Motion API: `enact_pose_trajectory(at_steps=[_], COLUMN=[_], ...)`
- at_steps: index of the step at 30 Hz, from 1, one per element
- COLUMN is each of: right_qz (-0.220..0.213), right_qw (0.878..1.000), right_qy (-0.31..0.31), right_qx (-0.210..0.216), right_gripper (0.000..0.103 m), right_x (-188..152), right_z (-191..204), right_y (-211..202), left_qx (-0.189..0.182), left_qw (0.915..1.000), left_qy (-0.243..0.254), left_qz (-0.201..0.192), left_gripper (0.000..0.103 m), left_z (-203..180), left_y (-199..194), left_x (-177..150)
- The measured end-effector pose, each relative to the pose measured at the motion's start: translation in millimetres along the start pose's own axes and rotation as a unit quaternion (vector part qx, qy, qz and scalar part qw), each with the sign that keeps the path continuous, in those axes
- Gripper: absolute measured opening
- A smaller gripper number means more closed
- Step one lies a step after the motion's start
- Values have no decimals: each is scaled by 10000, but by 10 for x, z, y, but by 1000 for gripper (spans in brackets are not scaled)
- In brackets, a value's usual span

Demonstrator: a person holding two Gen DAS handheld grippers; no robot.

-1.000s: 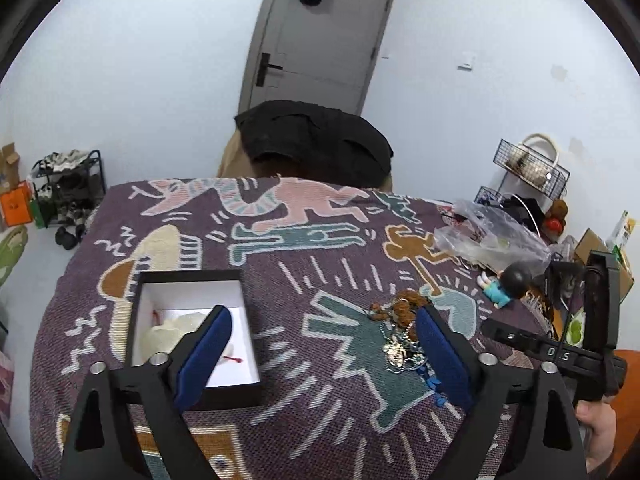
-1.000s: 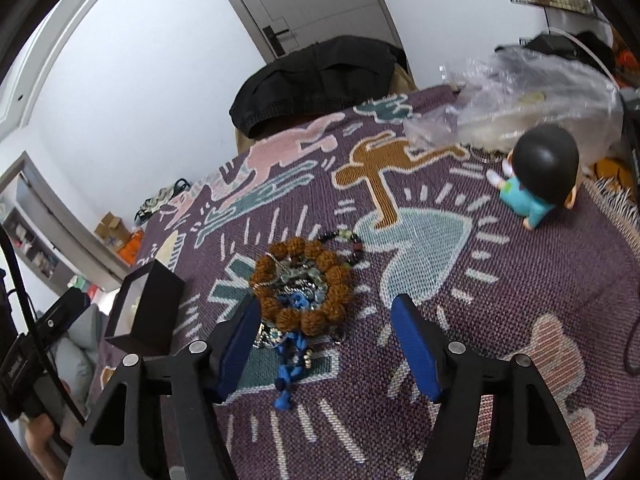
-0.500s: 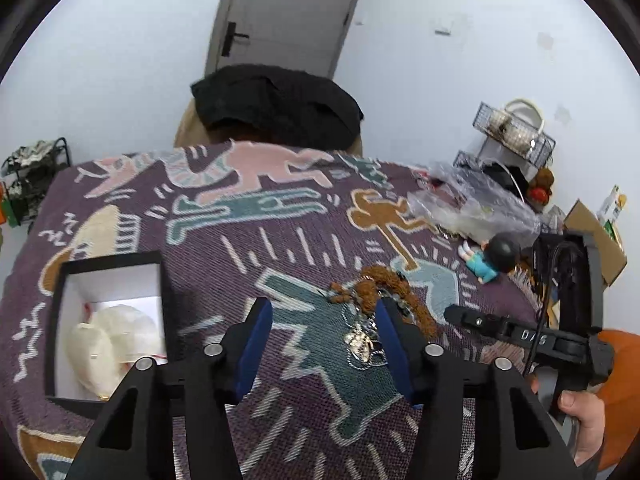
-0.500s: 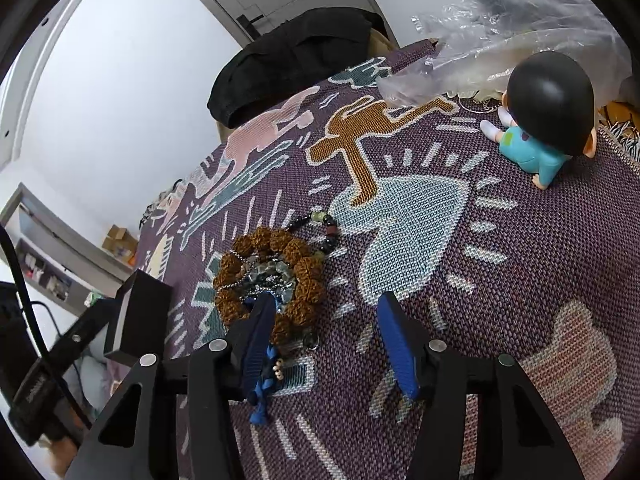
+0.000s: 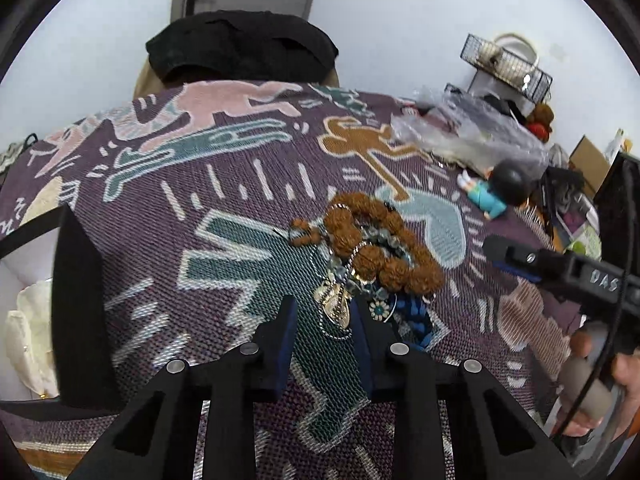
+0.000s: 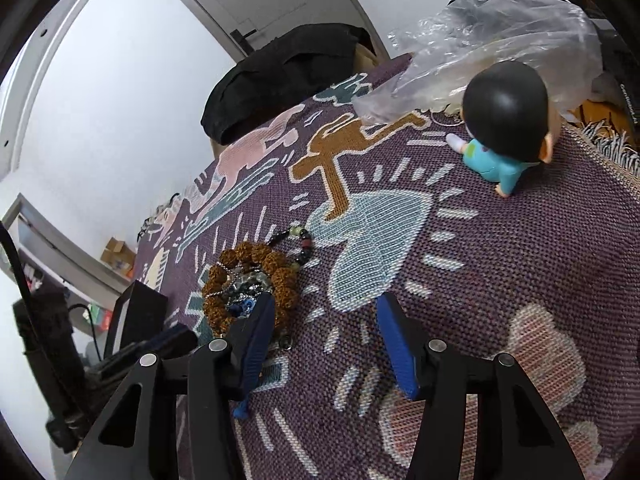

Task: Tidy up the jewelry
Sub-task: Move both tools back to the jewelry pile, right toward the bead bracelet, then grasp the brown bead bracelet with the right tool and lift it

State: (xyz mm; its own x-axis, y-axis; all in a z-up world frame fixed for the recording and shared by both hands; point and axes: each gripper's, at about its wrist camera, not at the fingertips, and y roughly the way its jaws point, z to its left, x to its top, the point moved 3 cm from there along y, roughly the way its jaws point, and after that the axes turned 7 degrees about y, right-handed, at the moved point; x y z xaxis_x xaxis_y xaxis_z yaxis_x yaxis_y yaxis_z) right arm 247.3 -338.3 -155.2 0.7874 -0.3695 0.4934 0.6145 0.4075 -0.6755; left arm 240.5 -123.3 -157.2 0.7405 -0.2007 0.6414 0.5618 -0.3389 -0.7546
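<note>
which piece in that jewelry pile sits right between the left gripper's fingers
The silver pendant sits between the left gripper fingertips, nearer than the brown bead bracelet and the blue cord beside it.

At frame center on the table (image 5: 224,216) lies the jewelry pile (image 5: 372,256). The open box (image 5: 76,304) sits at the left edge, the figurine (image 5: 500,192) to the upper right, with the plastic bag (image 5: 472,136) behind it.
</note>
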Motion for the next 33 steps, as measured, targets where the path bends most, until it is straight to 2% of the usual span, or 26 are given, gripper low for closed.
enact_pose_trajectory(at_steps=[4, 7, 9, 11, 16, 27, 29, 33], right_qz=[-33, -24, -13, -1, 121, 471, 530, 582], right_qw=[10000, 10000, 10000, 10000, 9999, 9988, 9985, 9980], right_qy=[6, 16, 33, 51, 87, -120, -153, -245], right_qx=[27, 29, 23, 15, 62, 97, 50, -44], right_gripper=[55, 55, 55, 55, 55, 55, 55, 55], right_x=[-1, -8, -9, -11, 10, 62, 63, 53], right_z=[-22, -47, -71, -91, -91, 155, 183, 232], right_y=[-20, -20, -13, -7, 101, 426, 477, 545], left_qx=[-17, 37, -14, -44, -40, 73, 45, 67], left_qw=[9999, 9998, 9998, 9999, 9999, 9981, 9981, 9995], left_qy=[33, 49, 59, 80, 150, 121, 145, 181], left_qz=[128, 176, 164, 137, 19, -602, -602, -247], left_gripper=[21, 20, 14, 4, 2, 0, 0, 0], left_z=[-27, -34, -45, -63, -77, 11, 12, 2], left_y=[110, 188, 218, 219, 157, -364, -389, -250], left_x=[4, 18, 29, 36, 51, 240, 266, 231])
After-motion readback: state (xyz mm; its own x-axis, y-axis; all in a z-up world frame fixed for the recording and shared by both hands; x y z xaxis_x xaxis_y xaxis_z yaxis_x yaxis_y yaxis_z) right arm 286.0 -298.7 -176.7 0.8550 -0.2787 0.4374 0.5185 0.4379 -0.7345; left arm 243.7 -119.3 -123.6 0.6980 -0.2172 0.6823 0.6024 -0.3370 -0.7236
